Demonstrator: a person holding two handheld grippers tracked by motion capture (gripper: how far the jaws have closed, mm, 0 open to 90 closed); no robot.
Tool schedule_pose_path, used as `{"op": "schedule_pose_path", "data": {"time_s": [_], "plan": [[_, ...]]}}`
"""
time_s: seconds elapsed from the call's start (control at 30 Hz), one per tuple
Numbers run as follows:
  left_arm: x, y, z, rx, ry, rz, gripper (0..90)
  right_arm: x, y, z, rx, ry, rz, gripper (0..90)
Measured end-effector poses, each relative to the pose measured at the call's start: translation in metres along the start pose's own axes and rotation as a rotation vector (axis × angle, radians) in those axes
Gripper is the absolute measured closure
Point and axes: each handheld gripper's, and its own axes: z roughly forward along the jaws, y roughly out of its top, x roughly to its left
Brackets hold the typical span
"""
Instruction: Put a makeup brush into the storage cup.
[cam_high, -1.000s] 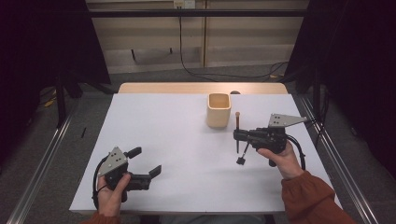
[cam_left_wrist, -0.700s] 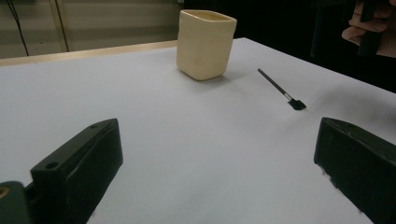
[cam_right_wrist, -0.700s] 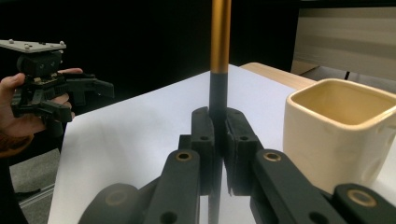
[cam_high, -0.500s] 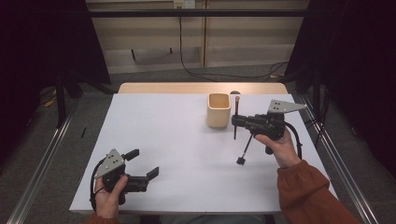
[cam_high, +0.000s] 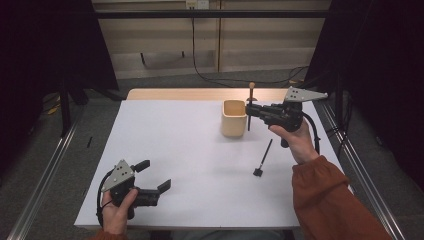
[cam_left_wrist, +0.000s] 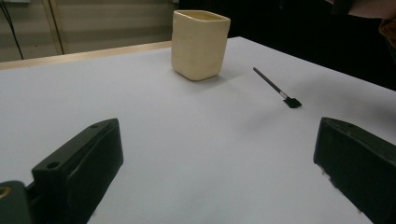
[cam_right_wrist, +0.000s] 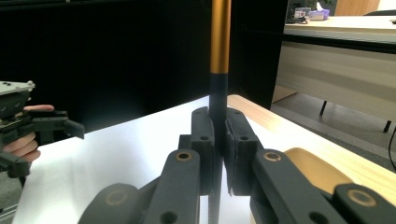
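With your right tool (cam_high: 249, 111) clenched on the upright brush (cam_high: 250, 102) just beside the cup (cam_high: 234, 118), shift it over the opening before lowering, while your left tool (cam_high: 156, 176) rests released on the desk (cam_high: 190, 165).

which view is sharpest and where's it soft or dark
High view: evenly lit white table, black surroundings, slightly soft. Left gripper view: cup and lying brush fairly sharp, near jaws blurred. Right gripper view: the held brush and right gripper clear, background dark, left gripper soft.
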Motion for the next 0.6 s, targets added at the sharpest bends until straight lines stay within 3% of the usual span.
{"op": "schedule_pose_path", "data": {"time_s": [0.23, 0.6], "plan": [[-0.001, 0.001, 0.003, 0.003, -0.004, 0.01, 1.5, -0.007, 0.001, 0.01, -0.01, -0.003, 0.004, 84.1], [-0.003, 0.0, 0.005, 0.008, -0.022, 0.008, 1.5, -0.028, 0.006, 0.035, -0.008, -0.083, 0.004, 84.1]]}}
